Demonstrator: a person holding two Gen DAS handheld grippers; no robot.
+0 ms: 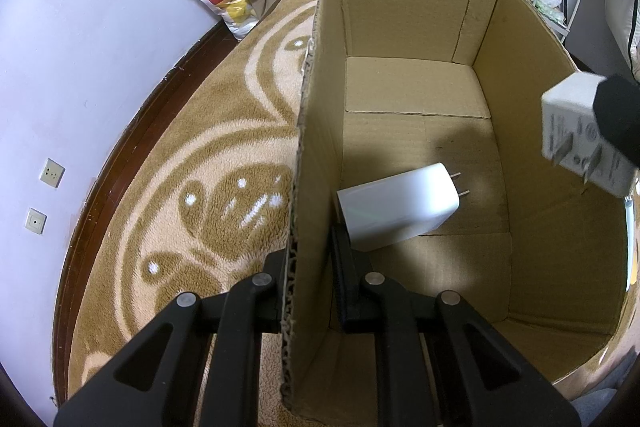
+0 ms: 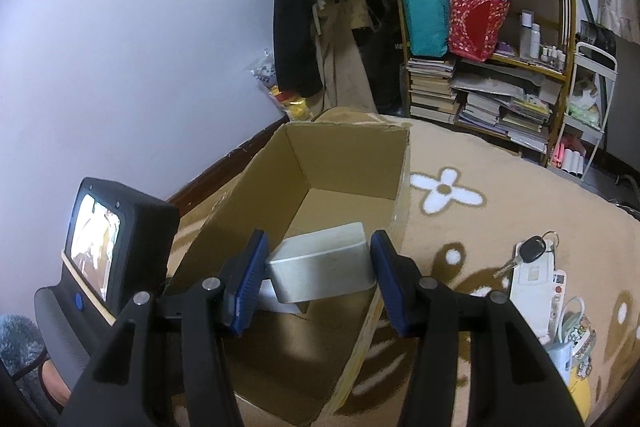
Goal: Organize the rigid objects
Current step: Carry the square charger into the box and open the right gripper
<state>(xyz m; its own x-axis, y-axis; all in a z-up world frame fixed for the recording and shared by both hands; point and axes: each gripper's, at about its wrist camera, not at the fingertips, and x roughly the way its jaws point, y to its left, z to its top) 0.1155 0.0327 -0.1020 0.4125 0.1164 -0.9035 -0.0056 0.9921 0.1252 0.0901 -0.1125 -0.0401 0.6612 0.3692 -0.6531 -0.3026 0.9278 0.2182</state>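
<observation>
An open cardboard box [image 1: 404, 7] stands on the carpet. A white charger [image 1: 394, 209] with two prongs lies on the box floor. My left gripper [image 1: 308, 287] is shut on the box's left wall, one finger outside and one inside. My right gripper [image 2: 318, 277] is shut on a second white charger [image 2: 320, 267] and holds it above the box [image 2: 352, 155]. That charger also shows in the left wrist view [image 1: 576, 131] at the right edge, prongs pointing down and left, over the box's right wall.
A tan patterned carpet [image 1: 200, 155] covers the floor. A car key [image 2: 530, 251], a white card holder [image 2: 532, 283] and small items lie on the carpet right of the box. A bookshelf [image 2: 480, 67] and hanging clothes stand behind. The left gripper's body [image 2: 116, 259] is left of the box.
</observation>
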